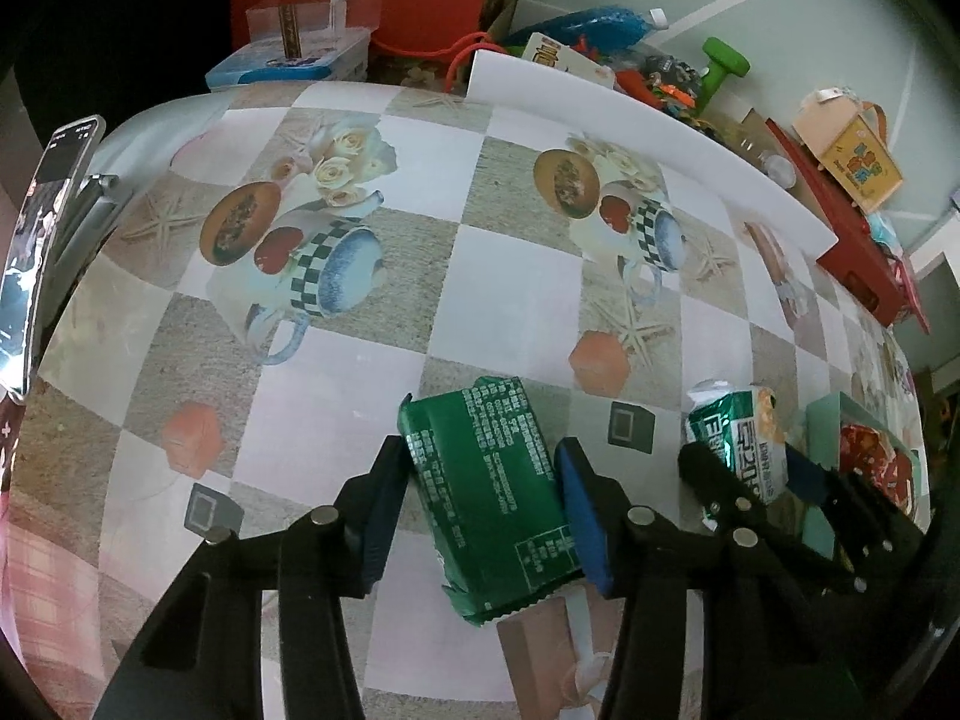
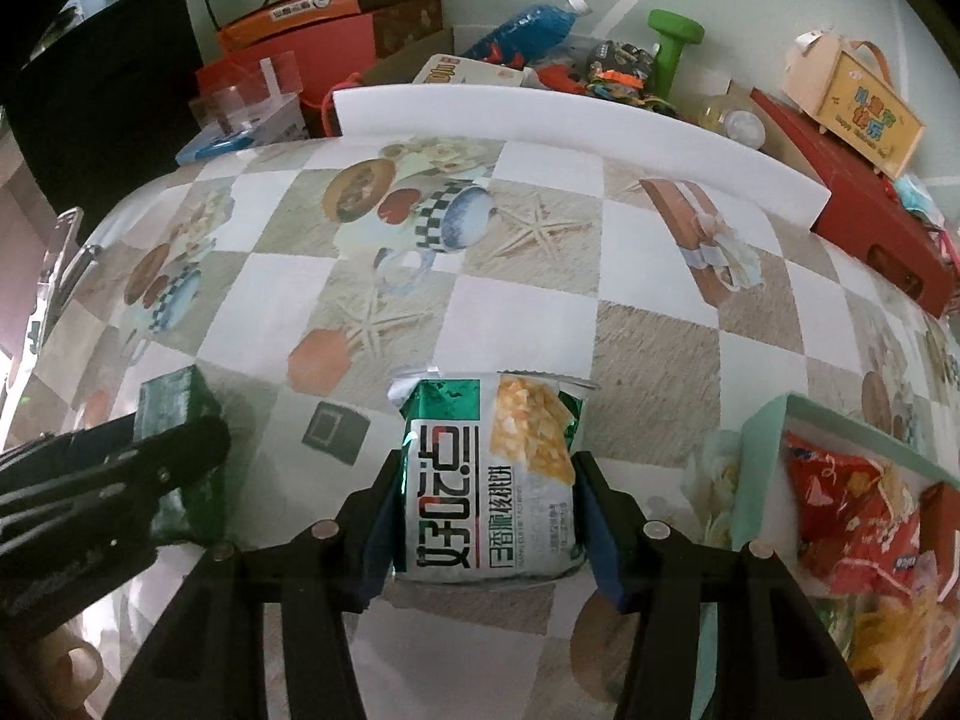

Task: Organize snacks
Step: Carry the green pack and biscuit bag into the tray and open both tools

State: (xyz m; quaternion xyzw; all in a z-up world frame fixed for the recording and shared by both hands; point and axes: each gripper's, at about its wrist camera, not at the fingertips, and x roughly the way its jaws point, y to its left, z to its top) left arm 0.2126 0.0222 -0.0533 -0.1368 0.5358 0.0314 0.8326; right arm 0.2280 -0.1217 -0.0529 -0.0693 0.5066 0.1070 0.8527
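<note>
A dark green snack packet (image 1: 486, 498) lies on the patterned tablecloth (image 1: 420, 276). My left gripper (image 1: 480, 450) is shut on it, a blue pad pressed against each long side. Just to the right, a white-and-green snack packet (image 2: 486, 480) with yellow chips printed on it sits between the pads of my right gripper (image 2: 486, 468), which is shut on it. That second packet (image 1: 741, 438) also shows at the right of the left wrist view. The left gripper (image 2: 150, 456) with its green packet (image 2: 174, 402) appears at the left edge of the right wrist view.
A pale green tray (image 2: 762, 420) holding red and yellow snack bags stands at the right. A white foam board (image 2: 540, 108) runs along the table's far side, with a red box (image 2: 864, 192), a green dumbbell (image 2: 672, 42) and other clutter behind it. A phone (image 1: 36, 210) stands at the left edge.
</note>
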